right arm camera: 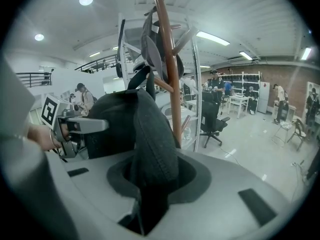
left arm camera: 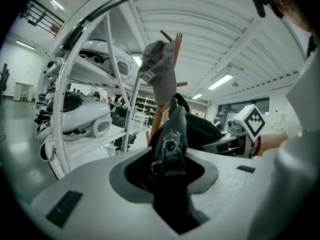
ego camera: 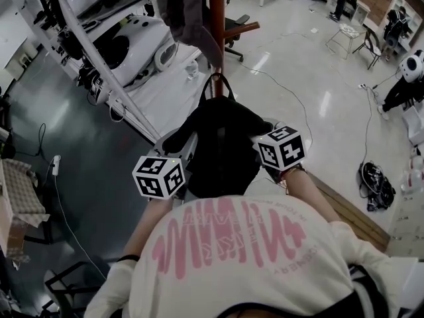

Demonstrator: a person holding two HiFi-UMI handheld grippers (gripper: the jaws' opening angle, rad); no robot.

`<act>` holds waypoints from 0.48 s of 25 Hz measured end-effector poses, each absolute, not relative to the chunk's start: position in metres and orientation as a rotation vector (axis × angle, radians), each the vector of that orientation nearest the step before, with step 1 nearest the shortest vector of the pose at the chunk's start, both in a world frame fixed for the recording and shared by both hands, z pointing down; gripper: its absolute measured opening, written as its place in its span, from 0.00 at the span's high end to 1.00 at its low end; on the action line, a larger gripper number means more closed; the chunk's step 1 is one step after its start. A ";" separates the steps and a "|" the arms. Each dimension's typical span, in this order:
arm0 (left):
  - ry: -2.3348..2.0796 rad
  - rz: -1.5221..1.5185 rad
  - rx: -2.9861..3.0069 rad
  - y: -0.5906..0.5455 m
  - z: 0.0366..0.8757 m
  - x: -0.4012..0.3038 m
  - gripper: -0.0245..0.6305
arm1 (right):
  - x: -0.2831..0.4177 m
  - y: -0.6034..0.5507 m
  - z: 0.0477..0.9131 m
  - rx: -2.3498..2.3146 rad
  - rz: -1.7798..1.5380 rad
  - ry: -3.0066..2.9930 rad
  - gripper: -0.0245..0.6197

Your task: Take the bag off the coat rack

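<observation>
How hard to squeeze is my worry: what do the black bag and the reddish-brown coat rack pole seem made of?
The black bag looks like matte woven cloth, perhaps denim or canvas: stitched seam and soft folds show. The reddish-brown coat rack pole seems wood, smooth, slight sheen; painted metal not ruled out.

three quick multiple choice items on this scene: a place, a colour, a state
1. The grey cap hangs: A) on the coat rack above the bag B) on the floor C) on a chair
2. The bag is: A) red B) black C) white
3. The left hand-held gripper is: A) open, clear of the bag B) shut on the bag C) out of view
1 A, it sits high on the rack; 2 B, black in every view; 3 B, bag fabric is pinched between its jaws.
</observation>
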State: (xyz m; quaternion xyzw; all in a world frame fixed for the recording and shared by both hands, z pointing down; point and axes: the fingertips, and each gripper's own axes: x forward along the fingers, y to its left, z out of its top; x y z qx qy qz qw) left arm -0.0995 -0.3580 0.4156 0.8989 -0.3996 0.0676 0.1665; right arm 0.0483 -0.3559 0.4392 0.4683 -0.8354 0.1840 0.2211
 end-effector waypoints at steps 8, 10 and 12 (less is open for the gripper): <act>-1.167 0.188 2.561 -0.353 0.411 -0.105 0.77 | 0.043 -0.353 0.436 1.285 0.500 -2.321 0.82; -1.175 0.186 2.558 -0.353 0.410 -0.107 0.77 | 0.040 -0.353 0.435 1.278 0.496 -2.326 0.82; -1.181 0.183 2.556 -0.352 0.410 -0.110 0.77 | 0.038 -0.353 0.435 1.270 0.494 -2.328 0.82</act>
